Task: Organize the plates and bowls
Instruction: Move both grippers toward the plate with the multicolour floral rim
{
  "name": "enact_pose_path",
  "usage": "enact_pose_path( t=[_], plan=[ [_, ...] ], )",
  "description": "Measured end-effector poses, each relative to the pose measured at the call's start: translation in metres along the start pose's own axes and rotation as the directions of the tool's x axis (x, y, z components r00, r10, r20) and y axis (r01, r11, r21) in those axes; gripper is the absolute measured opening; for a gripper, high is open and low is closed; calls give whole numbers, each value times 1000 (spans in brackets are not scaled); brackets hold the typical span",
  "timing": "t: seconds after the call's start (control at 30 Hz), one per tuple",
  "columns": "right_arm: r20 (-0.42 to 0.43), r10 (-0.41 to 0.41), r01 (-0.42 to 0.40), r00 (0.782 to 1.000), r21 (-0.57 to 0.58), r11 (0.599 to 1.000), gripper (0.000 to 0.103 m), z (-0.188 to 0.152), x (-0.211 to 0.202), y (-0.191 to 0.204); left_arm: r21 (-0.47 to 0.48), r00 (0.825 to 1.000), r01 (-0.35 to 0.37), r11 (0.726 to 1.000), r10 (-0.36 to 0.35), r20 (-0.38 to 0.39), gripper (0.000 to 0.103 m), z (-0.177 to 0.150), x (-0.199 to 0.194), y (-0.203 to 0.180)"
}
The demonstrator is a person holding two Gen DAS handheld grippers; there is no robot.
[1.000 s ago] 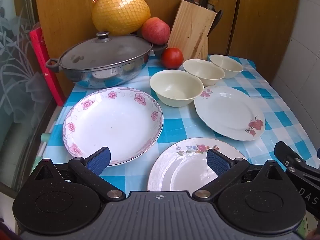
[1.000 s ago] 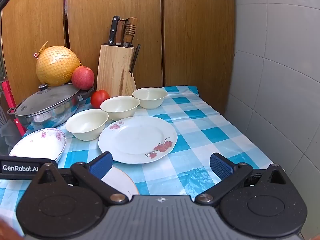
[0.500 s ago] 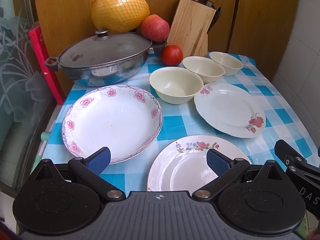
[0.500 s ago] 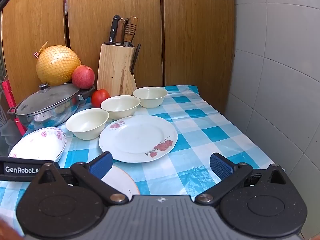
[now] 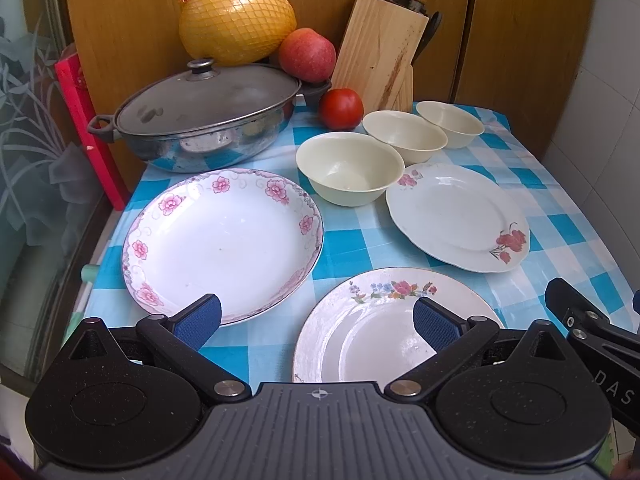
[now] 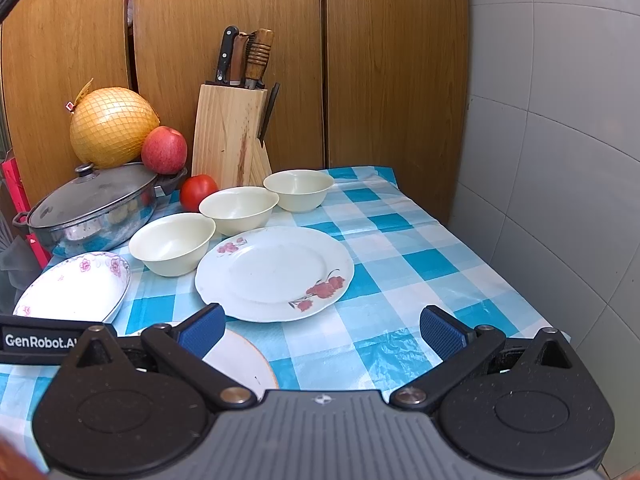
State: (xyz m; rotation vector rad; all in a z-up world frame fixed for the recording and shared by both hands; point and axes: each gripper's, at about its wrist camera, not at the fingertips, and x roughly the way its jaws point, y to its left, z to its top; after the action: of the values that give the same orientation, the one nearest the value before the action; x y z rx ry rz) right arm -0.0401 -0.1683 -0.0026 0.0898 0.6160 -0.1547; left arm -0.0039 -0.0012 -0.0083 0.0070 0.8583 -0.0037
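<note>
Three cream bowls stand in a diagonal row: the near one [image 5: 349, 168] [image 6: 172, 242], the middle one [image 5: 404, 136] [image 6: 238, 209] and the far one [image 5: 450, 123] [image 6: 299, 189]. A large pink-flowered deep plate [image 5: 224, 240] [image 6: 74, 288] lies at the left. A red-flowered plate [image 5: 456, 216] [image 6: 276, 272] lies at the right. A small plate with mixed flowers [image 5: 384, 332] [image 6: 240, 364] lies nearest. My left gripper [image 5: 317, 322] is open and empty above the table's front edge. My right gripper [image 6: 322, 330] is open and empty to its right.
A lidded steel pan [image 5: 200, 116] stands at the back left, with a netted pomelo [image 5: 236, 20] and an apple [image 5: 307, 54] behind it. A tomato [image 5: 341, 108] and a wooden knife block [image 5: 380, 52] stand at the back. A tiled wall [image 6: 560, 160] bounds the right side.
Both grippers have edged slightly forward and tilted down a little, so the dishes sit lower in view. Both stay open; nothing on the table has moved.
</note>
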Motion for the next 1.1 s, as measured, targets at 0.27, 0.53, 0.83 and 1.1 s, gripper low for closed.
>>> enact_pose_path(
  t=[0.27, 0.53, 0.83, 1.1],
  plan=[
    [-4, 2, -2, 1000, 5, 1000, 102, 0, 1, -1, 6, 1000, -1, 1000, 1, 0, 103, 1, -2, -1],
    [-5, 1, -1, 1000, 5, 1000, 102, -1, 1, 0, 5, 1000, -8, 1000, 8, -4, 103, 3, -1, -1],
    [-13, -1, 2, 1000, 8, 1000, 102, -2, 3, 1, 10, 1000, -4, 1000, 5, -15, 103, 3, 3, -1],
    [-30, 2, -2, 1000, -1, 1000, 102, -1, 9, 5, 4, 1000, 7, 1000, -6, -18, 103, 3, 4, 4]
  ],
)
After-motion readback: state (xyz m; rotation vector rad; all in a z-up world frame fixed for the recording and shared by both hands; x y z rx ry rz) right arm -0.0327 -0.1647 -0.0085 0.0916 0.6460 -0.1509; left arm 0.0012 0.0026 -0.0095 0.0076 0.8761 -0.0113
